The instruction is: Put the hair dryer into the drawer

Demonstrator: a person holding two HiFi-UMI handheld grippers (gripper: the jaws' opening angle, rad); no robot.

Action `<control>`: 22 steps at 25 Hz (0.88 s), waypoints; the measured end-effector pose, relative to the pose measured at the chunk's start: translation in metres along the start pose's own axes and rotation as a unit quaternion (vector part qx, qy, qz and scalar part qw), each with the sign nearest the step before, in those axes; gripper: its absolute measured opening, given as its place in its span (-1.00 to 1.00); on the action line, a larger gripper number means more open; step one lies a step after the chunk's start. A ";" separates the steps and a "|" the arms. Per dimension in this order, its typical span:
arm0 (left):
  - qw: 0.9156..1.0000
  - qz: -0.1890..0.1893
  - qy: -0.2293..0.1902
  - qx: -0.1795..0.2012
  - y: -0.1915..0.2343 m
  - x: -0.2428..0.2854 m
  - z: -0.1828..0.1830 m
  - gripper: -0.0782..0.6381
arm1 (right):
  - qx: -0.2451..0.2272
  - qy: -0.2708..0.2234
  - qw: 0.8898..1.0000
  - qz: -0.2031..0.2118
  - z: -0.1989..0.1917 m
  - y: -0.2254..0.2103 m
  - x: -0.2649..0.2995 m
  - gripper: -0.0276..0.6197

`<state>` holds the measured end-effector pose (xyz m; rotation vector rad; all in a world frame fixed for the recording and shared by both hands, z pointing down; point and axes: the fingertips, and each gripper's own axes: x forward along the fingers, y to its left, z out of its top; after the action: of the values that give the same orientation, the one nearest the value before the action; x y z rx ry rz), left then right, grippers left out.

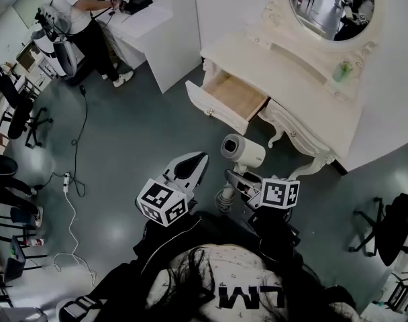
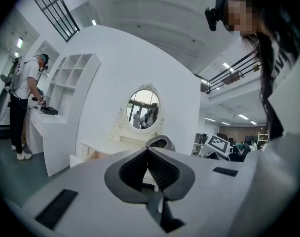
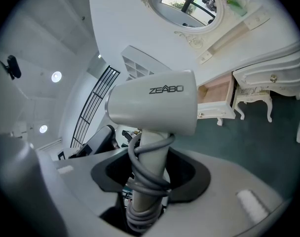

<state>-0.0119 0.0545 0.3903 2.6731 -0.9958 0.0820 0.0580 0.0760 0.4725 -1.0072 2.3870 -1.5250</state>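
The white hair dryer stands upright in my right gripper, which is shut on its handle; a grey cord is wound round that handle. In the right gripper view the dryer fills the middle, with my right gripper clamped round the handle below the barrel. The open wooden drawer of the white dressing table lies ahead of the dryer, some way off. The same drawer shows past the barrel. My left gripper hangs beside the dryer, shut and empty; its jaws meet at the tips.
An oval mirror tops the dressing table. A person stands at a white desk at the far left. Office chairs and a cable with a power strip lie on the grey floor at left; another chair stands at right.
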 end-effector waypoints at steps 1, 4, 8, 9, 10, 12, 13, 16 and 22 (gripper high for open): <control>1.000 0.003 0.001 0.000 -0.001 0.001 -0.002 -0.78 | 0.000 0.003 1.000 0.001 0.000 -0.002 -0.002 -0.28; 1.000 0.012 0.006 -0.004 -0.005 0.003 -0.009 -0.78 | 0.001 0.010 1.000 0.002 -0.002 -0.006 -0.006 -0.28; 1.000 0.022 0.014 -0.006 -0.006 0.004 -0.015 -0.78 | 0.003 0.020 1.000 0.006 -0.003 -0.013 -0.005 -0.28; 1.000 0.023 0.015 -0.005 -0.006 0.006 -0.014 -0.78 | 0.005 0.022 1.000 0.007 -0.002 -0.014 -0.003 -0.28; 1.000 0.025 0.016 -0.003 -0.005 0.007 -0.014 -0.78 | 0.007 0.023 1.000 0.009 -0.001 -0.016 -0.002 -0.28; 0.999 0.027 0.017 -0.001 -0.003 0.010 -0.012 -0.78 | 0.009 0.024 1.000 0.010 0.002 -0.018 0.001 -0.28; 0.999 0.028 0.018 -0.001 -0.001 0.012 -0.011 -0.78 | 0.009 0.025 1.000 0.011 0.004 -0.018 0.003 -0.28; 0.999 0.029 0.020 0.000 0.007 0.018 -0.010 -0.78 | 0.011 0.024 1.000 0.014 0.011 -0.021 0.010 -0.28; 1.000 0.011 0.024 -0.003 0.032 0.043 -0.005 -0.78 | 0.017 0.013 1.000 -0.002 0.034 -0.036 0.026 -0.28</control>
<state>0.0002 0.0059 0.4095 2.6431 -1.0080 0.1472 0.0700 0.0254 0.4926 -0.9910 2.3684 -1.5850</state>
